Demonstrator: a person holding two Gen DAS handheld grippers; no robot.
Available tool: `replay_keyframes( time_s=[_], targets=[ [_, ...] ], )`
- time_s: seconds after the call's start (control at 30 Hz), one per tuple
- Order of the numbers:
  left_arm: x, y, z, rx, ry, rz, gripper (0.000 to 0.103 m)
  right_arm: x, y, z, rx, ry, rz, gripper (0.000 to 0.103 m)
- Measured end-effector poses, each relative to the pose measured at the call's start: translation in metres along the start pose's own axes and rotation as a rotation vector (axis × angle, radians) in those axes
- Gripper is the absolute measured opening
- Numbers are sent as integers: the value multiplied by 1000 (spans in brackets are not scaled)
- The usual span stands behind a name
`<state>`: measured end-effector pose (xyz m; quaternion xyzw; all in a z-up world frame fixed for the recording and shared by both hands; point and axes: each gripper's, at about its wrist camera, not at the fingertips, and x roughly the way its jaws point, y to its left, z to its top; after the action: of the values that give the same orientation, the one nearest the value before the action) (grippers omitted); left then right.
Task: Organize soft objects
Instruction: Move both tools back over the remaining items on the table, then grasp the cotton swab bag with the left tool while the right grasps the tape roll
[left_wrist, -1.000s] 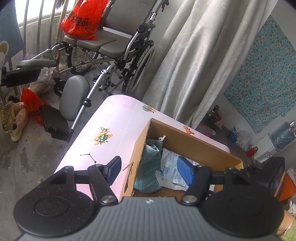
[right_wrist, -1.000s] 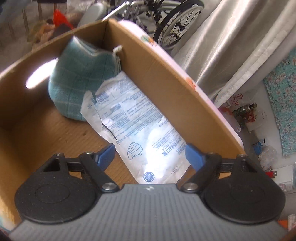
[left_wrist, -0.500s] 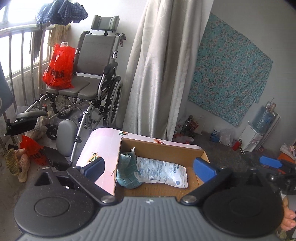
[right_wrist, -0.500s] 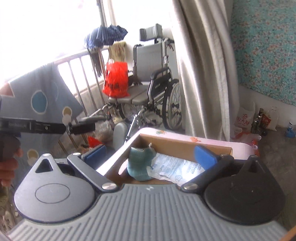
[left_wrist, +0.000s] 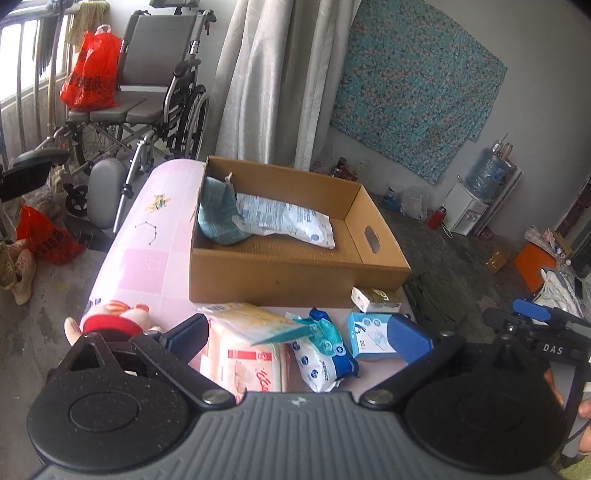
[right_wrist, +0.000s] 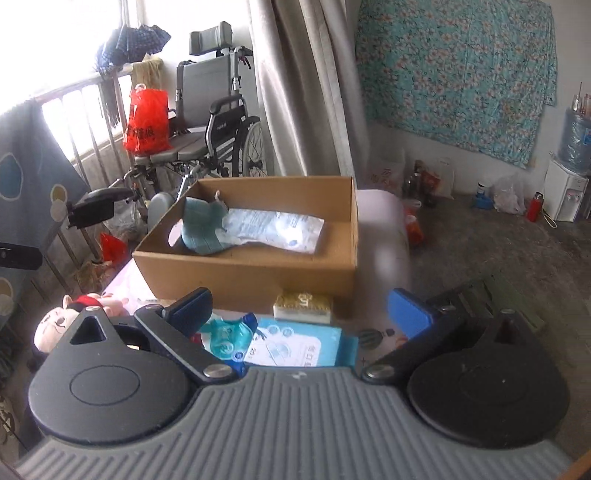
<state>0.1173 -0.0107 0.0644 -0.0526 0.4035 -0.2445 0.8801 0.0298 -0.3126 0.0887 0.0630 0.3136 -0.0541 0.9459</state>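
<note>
Nearby, wheelchair (left_wrist: 147, 88) stands behind cardboard box (left_wrist: 280, 280).

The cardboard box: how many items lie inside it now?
2. A teal checked cloth in the box's far left corner, and a white plastic packet beside it, partly overlapping. Smaller things underneath may be hidden.

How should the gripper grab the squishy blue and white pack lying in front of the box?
Probably from above, across the middle of the blue and white pack. It lies flat on the pink table with its long side running away from the camera, so open jaws could straddle its narrow width. The paper packs beside it crowd one side.
</note>
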Motion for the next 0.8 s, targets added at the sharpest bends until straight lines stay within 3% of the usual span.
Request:
replay_keyframes(
  time_s=[0.1, 0.17, 0.3, 0.37, 0.53, 0.7, 0.8],
  targets=[
    [1, -6, -24, 29, -31, 2, 103, -9, -1, -12, 11, -46, -18, 102],
    [6, -14, -36, 65, -48, 23, 103, -22, -5, -15, 38, -127, -23, 102],
    [27, -26, -50, 110, -45, 109, 103, -29, -19, -29, 157, -226, 94, 102],
    [41, -26, -52, 113, -23, 135, 103, -18, -17, -39, 183, -178, 96, 102],
    [69, -4, -48, -32, 39, 72, 103, 33, -2, -67, 242, 9, 154, 100],
    [93, 24, -31, -221, 56, 30, 100, 76, 20, -87, 265, 132, 189, 82],
    [114, 38, -21, -313, 85, 27, 96, 104, 17, -94, 349, 200, 234, 73]
  ],
)
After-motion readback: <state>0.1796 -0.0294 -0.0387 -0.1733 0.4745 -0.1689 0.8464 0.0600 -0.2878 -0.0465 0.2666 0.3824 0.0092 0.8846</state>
